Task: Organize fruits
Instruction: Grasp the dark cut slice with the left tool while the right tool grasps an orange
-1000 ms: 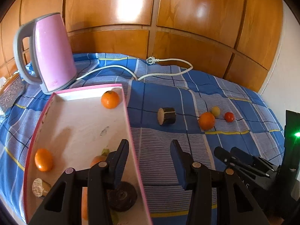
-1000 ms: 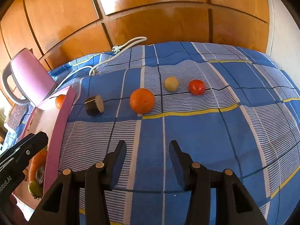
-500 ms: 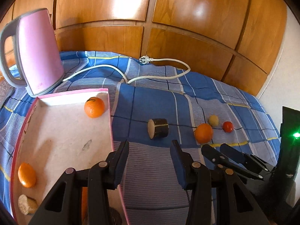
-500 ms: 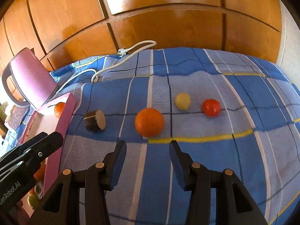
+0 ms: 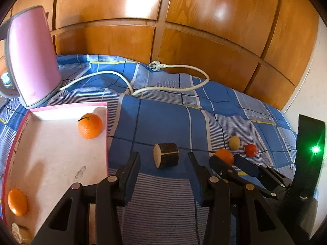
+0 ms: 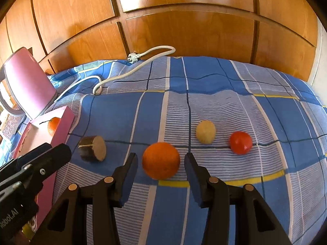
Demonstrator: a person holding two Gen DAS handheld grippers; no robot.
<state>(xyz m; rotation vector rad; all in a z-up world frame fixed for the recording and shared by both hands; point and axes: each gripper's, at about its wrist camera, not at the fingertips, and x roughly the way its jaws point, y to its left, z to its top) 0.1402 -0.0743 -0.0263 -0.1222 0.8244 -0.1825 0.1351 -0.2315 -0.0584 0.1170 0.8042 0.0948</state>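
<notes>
Blue checked cloth (image 6: 204, 106) covers the whole surface, with brown wooden panels (image 5: 204, 30) rising behind it. On its left side stands a pink kettle (image 5: 32, 57), its white cord (image 5: 173, 87) looping across the cloth to a loose plug. Just in front of the kettle lies a pink-rimmed tray (image 5: 106, 134) that holds a stemmed orange (image 5: 90, 125) near its far right corner, a second orange (image 5: 17, 202) by its left rim, and a pale cork-like piece at the near edge.

Out on the cloth, a large orange (image 6: 161, 160) sits right ahead of the right gripper (image 6: 161, 163), between the two tips; both fingers stand apart from it, jaws partly open and holding nothing. A small wood log (image 5: 166, 155) lies on its side just beyond the left gripper (image 5: 164, 163), whose jaws are likewise partly open and empty, the tray just beside its left finger. Farther right lie a yellowish fruit (image 6: 205, 131) and a small red tomato (image 6: 240, 142), near each other.
</notes>
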